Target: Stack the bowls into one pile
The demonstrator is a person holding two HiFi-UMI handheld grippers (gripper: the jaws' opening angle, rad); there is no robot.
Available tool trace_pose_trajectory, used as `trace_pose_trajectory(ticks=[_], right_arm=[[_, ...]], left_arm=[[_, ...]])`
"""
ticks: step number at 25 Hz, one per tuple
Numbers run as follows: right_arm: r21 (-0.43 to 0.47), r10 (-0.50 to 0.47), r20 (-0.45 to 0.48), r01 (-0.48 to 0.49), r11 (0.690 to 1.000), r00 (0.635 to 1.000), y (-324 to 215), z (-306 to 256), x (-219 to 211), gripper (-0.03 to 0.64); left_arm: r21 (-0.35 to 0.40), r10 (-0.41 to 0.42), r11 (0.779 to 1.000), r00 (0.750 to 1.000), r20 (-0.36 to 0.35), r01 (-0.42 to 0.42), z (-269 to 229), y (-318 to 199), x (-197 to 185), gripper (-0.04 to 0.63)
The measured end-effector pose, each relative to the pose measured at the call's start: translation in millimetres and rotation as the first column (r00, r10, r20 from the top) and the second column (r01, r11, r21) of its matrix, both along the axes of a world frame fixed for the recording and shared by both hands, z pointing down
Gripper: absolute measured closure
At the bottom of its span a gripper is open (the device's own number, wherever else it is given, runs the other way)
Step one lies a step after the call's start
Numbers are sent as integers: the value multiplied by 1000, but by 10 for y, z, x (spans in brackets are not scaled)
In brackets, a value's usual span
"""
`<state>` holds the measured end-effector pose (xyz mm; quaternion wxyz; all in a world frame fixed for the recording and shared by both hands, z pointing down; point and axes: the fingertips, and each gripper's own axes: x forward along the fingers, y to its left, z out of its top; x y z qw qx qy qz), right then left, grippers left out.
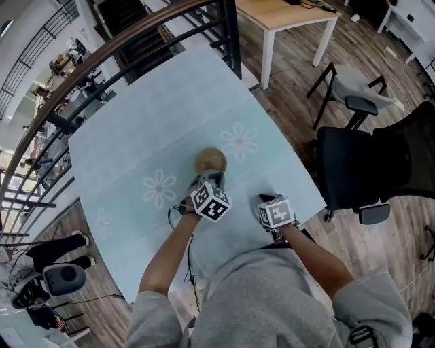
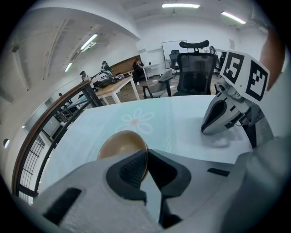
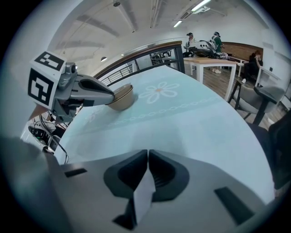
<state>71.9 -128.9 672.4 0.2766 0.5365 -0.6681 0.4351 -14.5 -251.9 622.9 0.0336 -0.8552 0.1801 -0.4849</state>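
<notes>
A brown bowl stands on the pale blue flowered tablecloth, near the middle of the table. My left gripper reaches it from the near side, shut on the bowl's near rim. In the left gripper view that rim runs in between the pads of the left gripper. The right gripper view shows the same grip on the bowl from the side. My right gripper rests low over the cloth to the bowl's right, shut and empty. I cannot tell if the bowl holds others.
A black office chair and a grey chair stand right of the table. A dark railing runs along the far left edge. A wooden desk stands beyond. Cables hang at the near left.
</notes>
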Motion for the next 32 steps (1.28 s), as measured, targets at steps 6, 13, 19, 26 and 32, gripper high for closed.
trace_pose_trajectory(ticks=[6, 13, 19, 26, 32], right_arm=[[-10, -29, 7, 29, 1000, 1000, -18, -10, -3, 581], [7, -139, -89, 140, 990, 986, 8, -6, -43, 581], [78, -296, -165, 312, 947, 941, -97, -120, -150, 581], [112, -380, -86, 388, 915, 921, 130, -261, 30, 581], [366, -318, -82, 325, 872, 945, 261, -1426, 588, 581]], left_arm=[[-33, -36, 999, 998, -45, 34, 4, 1, -10, 568], [-89, -104, 992, 989, -108, 95, -43, 28, 11, 483], [-29, -193, 981, 954, -229, 192, -396, -96, -78, 479], [20, -350, 924, 869, -349, 381, -870, 158, -373, 491], [33, -467, 837, 743, -479, 547, -1304, 717, -615, 574]])
